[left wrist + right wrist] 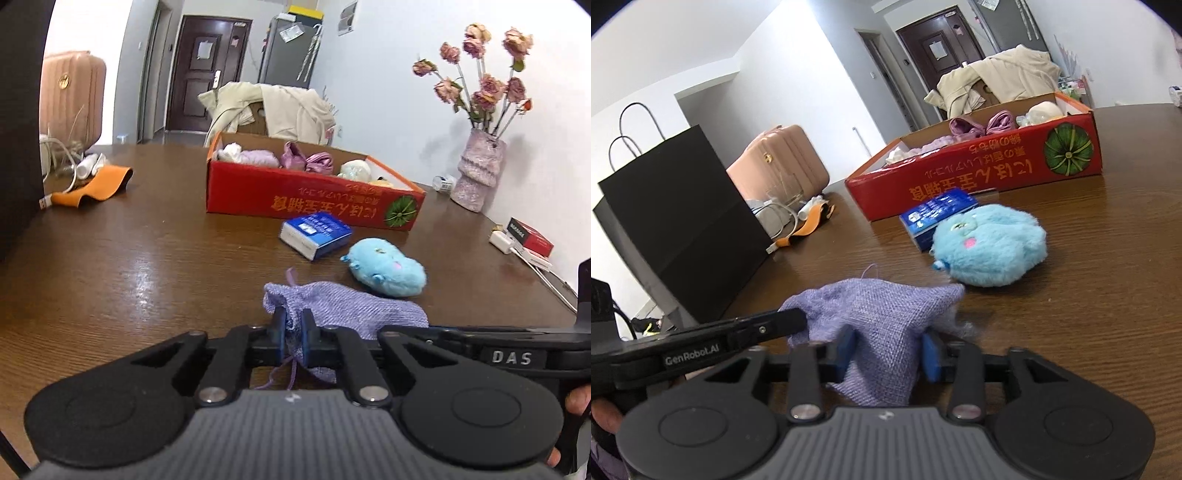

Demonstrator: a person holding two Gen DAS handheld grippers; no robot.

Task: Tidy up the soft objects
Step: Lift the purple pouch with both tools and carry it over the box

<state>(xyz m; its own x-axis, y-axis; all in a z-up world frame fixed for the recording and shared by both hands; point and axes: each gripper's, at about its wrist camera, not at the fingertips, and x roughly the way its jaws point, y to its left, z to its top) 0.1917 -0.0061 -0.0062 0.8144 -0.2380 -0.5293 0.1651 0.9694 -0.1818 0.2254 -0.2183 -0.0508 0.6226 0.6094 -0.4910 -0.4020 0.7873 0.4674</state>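
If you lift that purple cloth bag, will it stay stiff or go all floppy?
Probably floppy: the purple bag is loose woven cloth that bunches between the right gripper pads. Likely light, since it looks flat. Its rough weave should not slip easily.

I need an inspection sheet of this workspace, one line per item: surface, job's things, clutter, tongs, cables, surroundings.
Surface: brown wooden table, glossy.
Job's things: purple mesh pouch at the near edge; blue plush toy beside it; red box behind, already holding soft items.
Clutter: small blue box, orange case, vase of dried flowers, black paper bag.
Tongs: left tongs shut on the pouch's neck; right tongs shut on its other end.
Cables: white cable by the orange case; charger with lead near the wall.
Surroundings: pink suitcase, dark door.
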